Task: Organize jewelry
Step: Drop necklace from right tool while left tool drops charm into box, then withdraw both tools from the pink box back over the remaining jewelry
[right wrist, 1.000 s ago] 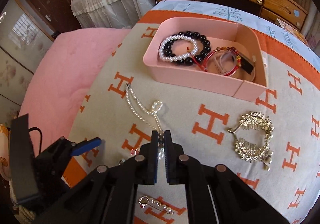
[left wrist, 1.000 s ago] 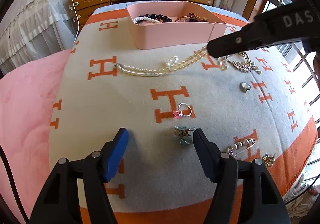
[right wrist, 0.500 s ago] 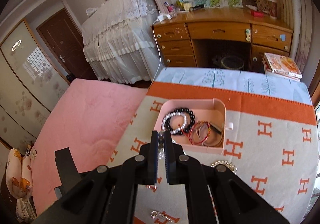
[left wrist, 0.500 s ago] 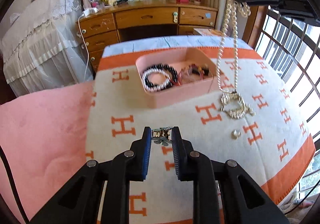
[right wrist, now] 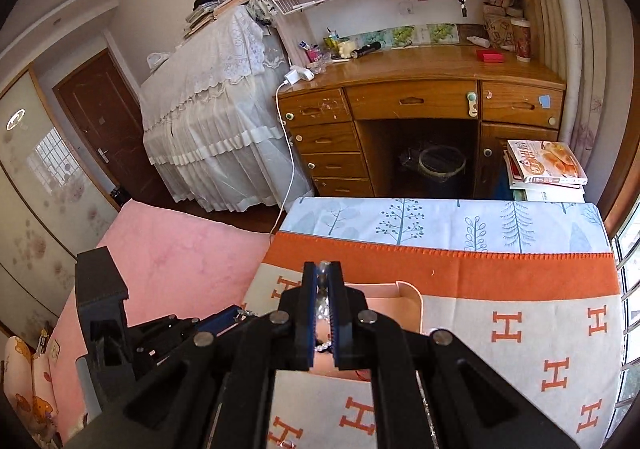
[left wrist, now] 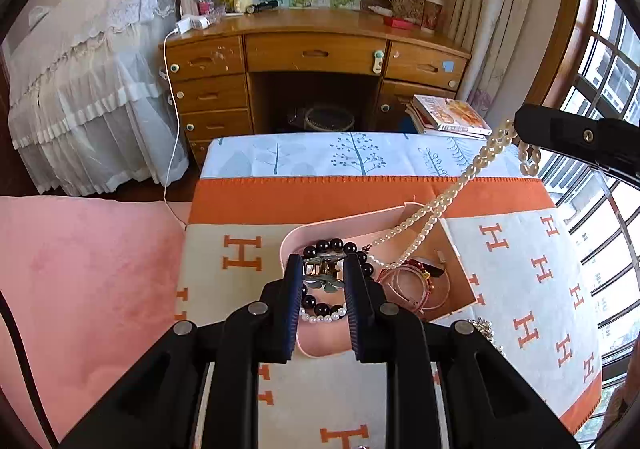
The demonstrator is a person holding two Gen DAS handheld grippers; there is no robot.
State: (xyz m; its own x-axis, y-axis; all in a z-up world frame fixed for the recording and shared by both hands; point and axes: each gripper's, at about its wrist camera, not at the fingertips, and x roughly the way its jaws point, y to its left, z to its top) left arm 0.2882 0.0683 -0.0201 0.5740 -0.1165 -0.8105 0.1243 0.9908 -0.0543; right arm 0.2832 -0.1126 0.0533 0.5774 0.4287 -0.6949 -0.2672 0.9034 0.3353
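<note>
My left gripper is shut on a small green and gold ornament and holds it above the pink box. A black bead bracelet, a white pearl bracelet and red and pink bangles lie in the box. My right gripper is shut on the long pearl necklace. It also shows in the left wrist view, high at the right edge. The necklace slants down from it, and its lower end hangs into the box. The left gripper sits low at the left, beside the box.
The box stands on a beige blanket with orange H marks and an orange border. A gold necklace piece lies just right of the box. A pink bedcover lies to the left, a wooden desk and stacked books beyond, and a window at the right.
The left gripper shut on the ornament, lifted it off the blanket and carried it over the box. The right gripper rose with the pearl necklace, which left the blanket and now dangles into the box.
</note>
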